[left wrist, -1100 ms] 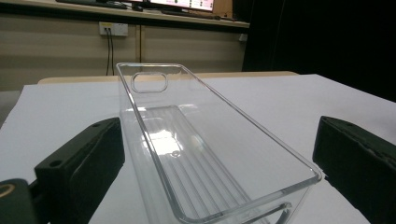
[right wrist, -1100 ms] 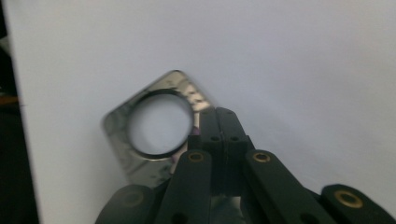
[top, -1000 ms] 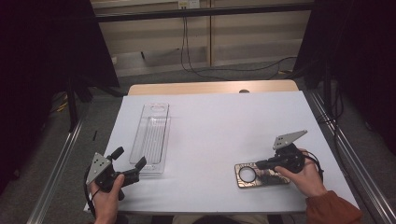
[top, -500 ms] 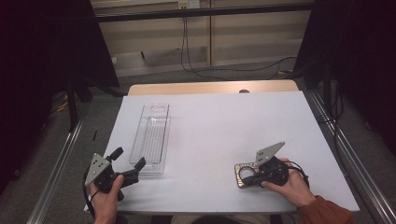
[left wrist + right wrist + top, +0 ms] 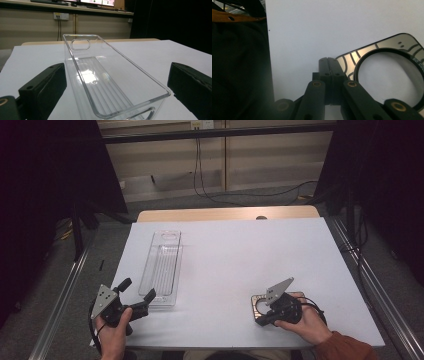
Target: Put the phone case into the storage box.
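Note:
A long clear plastic tray point(image 5: 162, 265) lies lengthwise on the left part of the white table point(image 5: 235, 255). My left gripper point(image 5: 137, 289) rests at the tray's near end, open. In the left gripper view the tray point(image 5: 105, 75) sits between the two wide-apart black fingers point(image 5: 45, 90). A flat metal plate with a round hole point(image 5: 258, 305) lies near the front right. My right gripper point(image 5: 261, 319) is over it, held by a hand. In the right gripper view the right gripper point(image 5: 329, 61) is shut, its tips beside the plate's corner point(image 5: 348, 58) with nothing seen between them.
A wooden strip point(image 5: 225, 214) runs along the table's far edge, with cables and a wall behind. Metal rails point(image 5: 365, 275) flank the table. The table's near edge point(image 5: 268, 50) lies just left of the right gripper's tips, with dark space beyond.
My right gripper has swung from the plate's right side to over the plate and toward the near edge. The left gripper and the tray have not moved.

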`<state>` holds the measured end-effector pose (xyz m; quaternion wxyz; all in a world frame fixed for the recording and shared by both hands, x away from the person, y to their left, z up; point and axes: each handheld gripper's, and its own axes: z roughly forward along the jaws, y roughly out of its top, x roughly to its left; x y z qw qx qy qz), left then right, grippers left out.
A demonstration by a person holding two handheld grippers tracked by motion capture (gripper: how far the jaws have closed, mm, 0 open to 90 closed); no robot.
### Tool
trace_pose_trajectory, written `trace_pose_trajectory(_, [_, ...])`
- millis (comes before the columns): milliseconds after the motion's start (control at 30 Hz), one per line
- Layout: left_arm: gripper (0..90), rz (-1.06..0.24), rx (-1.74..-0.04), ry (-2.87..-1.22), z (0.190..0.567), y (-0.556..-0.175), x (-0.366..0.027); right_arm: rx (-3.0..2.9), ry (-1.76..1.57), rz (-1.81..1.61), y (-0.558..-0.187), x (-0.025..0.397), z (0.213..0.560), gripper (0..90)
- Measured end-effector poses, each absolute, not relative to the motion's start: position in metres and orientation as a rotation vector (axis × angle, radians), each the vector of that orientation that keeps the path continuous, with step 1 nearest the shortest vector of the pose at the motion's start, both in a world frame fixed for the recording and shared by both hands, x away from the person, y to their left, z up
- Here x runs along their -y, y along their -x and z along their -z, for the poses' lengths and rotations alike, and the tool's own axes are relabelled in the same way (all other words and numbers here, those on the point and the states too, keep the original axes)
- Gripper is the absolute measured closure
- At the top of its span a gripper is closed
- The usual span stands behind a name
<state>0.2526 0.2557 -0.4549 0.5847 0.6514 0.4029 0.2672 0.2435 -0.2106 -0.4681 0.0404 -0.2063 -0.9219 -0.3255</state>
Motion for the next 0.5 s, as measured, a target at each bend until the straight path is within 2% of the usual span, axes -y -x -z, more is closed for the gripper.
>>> trace_pose_trajectory(500, [2.3,-0.625,-0.947,-1.516,0.455,-0.253,-0.256,2.809,0.728,1.015,-0.256,0.207,0.470,90.0])
